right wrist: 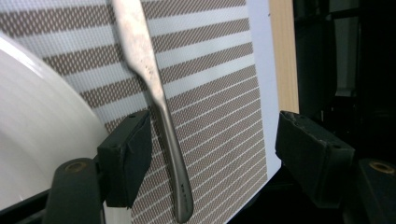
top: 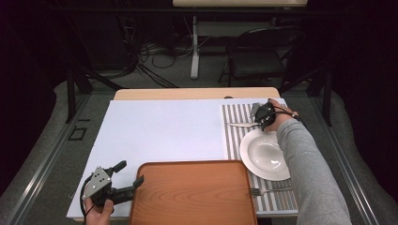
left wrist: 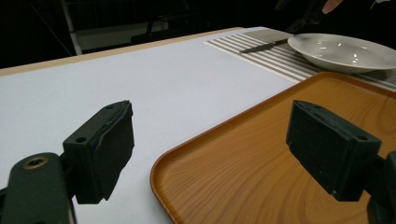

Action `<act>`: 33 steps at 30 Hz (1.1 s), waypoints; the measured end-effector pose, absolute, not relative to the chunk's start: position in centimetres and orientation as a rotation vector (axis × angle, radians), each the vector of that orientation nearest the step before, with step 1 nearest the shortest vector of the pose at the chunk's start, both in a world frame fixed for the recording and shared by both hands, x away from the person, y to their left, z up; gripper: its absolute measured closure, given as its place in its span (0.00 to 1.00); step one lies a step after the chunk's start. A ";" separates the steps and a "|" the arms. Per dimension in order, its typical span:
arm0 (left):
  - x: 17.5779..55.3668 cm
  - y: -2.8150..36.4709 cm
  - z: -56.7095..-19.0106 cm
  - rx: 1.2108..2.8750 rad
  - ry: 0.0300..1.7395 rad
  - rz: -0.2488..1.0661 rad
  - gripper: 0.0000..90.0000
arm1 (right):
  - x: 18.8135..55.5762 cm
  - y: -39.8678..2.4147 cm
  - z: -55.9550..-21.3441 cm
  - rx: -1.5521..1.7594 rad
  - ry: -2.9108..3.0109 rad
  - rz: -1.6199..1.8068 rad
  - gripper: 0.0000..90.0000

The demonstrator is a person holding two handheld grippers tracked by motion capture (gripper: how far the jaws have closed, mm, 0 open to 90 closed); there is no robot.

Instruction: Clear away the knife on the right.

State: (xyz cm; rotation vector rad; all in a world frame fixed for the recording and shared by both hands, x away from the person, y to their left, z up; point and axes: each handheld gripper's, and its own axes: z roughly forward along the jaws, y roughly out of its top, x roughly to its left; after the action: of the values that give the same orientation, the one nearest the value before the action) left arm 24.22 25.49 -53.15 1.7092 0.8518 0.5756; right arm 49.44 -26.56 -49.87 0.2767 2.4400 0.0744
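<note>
Straddling the handle of the butter knife [right wrist: 154, 93], the right gripper [right wrist: 212, 154] has its jaws wide apart and grips nothing; the knife lies on the striped placemat [top: 234, 140] near the table's far right corner, just beyond the white plate [top: 265, 154]. That placing suggests a pickup. The left gripper [left wrist: 210, 149], jaws equally spread and empty, hovers over the wooden tray's [top: 192, 192] near left corner. The high view alone shows a fork [top: 265, 191] at the placemat's near edge.

Tray [top: 193, 193] orange-brown woodgrain; plate [top: 265, 154] white; placemat [top: 233, 129] brown-and-white striped; knife [right wrist: 149, 88] silver; table cover [top: 159, 131] white.
</note>
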 end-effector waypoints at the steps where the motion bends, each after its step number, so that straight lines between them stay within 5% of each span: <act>1: 24.2 25.5 -53.2 1.709 0.853 0.576 0.17 | 49.5 -26.5 -49.8 0.259 2.458 0.037 0.30; 33: 24.3 25.6 -53.4 1.721 0.871 0.582 0.17 | 51.3 -27.8 -51.7 0.251 2.558 0.010 0.51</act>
State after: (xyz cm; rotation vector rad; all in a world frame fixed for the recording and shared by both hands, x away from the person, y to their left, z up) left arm 24.35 25.64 -53.40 1.7207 0.8708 0.5823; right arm 51.29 -27.76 -51.74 0.2513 2.5577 0.0101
